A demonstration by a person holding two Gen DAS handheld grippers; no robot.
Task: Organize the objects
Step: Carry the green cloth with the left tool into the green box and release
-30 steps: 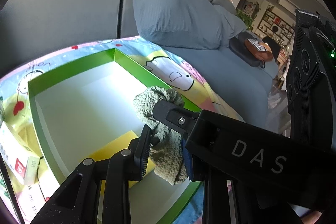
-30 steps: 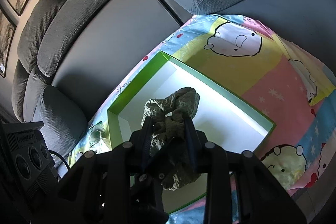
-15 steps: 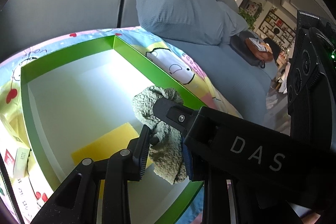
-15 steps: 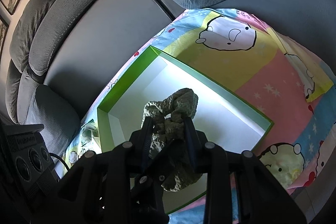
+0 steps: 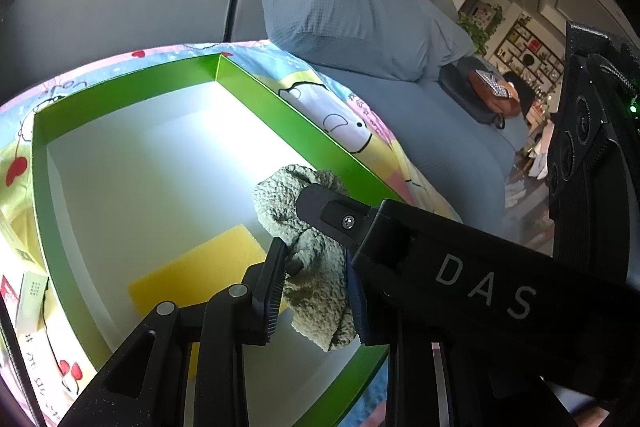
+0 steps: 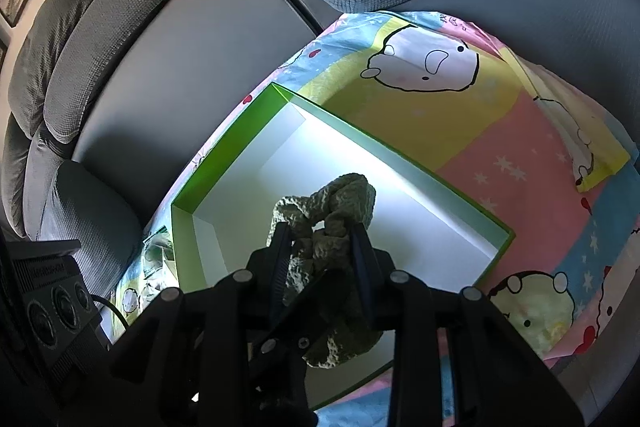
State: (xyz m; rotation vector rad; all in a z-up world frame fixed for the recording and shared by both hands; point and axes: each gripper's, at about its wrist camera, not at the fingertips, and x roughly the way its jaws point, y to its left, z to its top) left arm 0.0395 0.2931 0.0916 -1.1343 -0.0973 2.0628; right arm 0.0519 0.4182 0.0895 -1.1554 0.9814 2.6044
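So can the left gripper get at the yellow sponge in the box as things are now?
Probably not: the left gripper is shut on the green cloth, though nothing blocks the yellow sponge below.

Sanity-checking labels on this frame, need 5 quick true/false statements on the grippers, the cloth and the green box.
1. Both grippers are clamped on the same crumpled grey-green textured cloth. True: the left gripper and the right gripper each pinch it.
2. The cloth lies flat on the box floor. False: it hangs bunched between the fingers, above the open green-walled, white-floored cardboard box.
3. A flat yellow rectangular sponge lies inside the box. True.
4. The box sits directly on bare grey sofa cushion. False: it rests on a colourful cartoon-print blanket.
5. The box has a lid on. False: it is open on top.
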